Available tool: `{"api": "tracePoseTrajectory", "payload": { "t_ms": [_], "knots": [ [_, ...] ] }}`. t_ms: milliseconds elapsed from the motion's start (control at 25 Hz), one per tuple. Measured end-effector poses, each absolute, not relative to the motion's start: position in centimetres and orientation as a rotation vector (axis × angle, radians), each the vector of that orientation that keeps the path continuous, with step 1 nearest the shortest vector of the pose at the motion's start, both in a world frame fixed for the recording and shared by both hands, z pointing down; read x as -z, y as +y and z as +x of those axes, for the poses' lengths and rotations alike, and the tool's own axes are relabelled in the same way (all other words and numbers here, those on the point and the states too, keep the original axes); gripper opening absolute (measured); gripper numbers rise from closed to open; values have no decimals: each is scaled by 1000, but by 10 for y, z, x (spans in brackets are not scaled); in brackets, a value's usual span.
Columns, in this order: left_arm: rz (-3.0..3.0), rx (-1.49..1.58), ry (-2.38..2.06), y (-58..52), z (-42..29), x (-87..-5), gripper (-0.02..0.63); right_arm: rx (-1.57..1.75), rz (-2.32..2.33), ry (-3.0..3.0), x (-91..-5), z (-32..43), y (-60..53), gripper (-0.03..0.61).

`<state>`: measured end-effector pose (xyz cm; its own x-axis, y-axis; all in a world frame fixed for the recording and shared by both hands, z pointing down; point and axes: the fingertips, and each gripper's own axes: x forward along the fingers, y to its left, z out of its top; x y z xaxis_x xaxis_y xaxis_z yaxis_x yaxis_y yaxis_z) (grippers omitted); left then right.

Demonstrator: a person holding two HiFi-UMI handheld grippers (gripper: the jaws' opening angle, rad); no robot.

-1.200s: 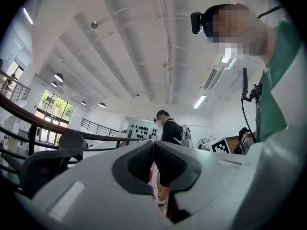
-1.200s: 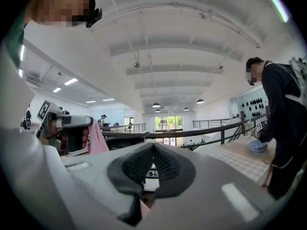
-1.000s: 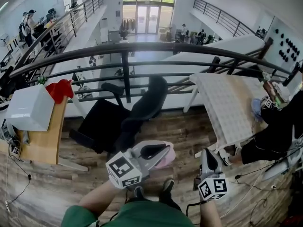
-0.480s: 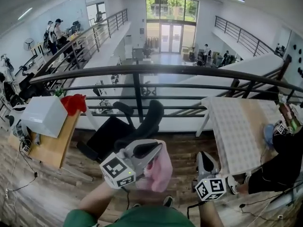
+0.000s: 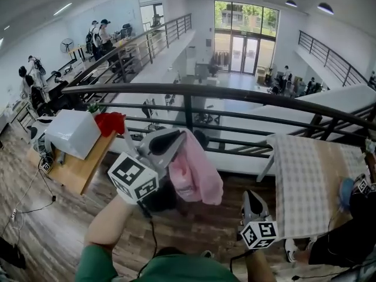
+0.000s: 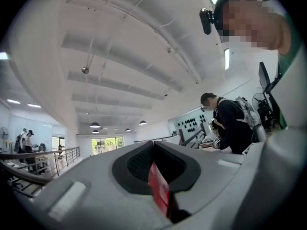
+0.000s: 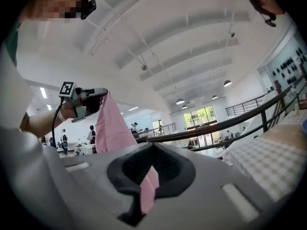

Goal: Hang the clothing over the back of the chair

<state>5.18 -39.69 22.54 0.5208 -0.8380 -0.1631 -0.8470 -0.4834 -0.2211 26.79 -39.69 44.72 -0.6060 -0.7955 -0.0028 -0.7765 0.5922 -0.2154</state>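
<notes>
The pink clothing (image 5: 197,172) hangs from my left gripper (image 5: 176,138), raised in front of the railing. In the left gripper view its jaws (image 6: 154,145) are shut with a reddish strip of cloth (image 6: 159,190) pinched between them. The black office chair (image 5: 157,197) stands just beyond and below, mostly hidden by the cloth. My right gripper (image 5: 252,194) is lower and to the right. Its own view shows it (image 7: 152,145) shut on a pink strip (image 7: 147,188), with the garment (image 7: 112,126) hanging from the left gripper up at the left.
A dark metal railing (image 5: 194,93) runs across behind the chair. A wooden desk (image 5: 79,169) with a white box (image 5: 73,134) and a red thing (image 5: 110,122) stands at the left. A checkered table (image 5: 299,169) and a seated person (image 5: 346,239) are at the right.
My left gripper has risen and gone left with the pink clothing, which now hangs open over the chair. The right gripper has stayed low. The head view has tilted upward.
</notes>
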Motion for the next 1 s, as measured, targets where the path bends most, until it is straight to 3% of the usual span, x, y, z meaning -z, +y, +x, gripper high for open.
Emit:
{"api": "tracePoseTrajectory", "payload": {
  "t_ms": [280,760,1000],
  "knots": [
    [-2374,-66,1608,-450,11,-201,14,355,-1322,2739,-464,270,-404,3],
    [-2381,-227,1741,-517,-125,-203,14,352,-1582,2636,-465,258,-432,3],
    [-2504,-205,1876,-555,-228,-281,14,312,-1624,2642,-458,191,-447,3]
  ]
}}
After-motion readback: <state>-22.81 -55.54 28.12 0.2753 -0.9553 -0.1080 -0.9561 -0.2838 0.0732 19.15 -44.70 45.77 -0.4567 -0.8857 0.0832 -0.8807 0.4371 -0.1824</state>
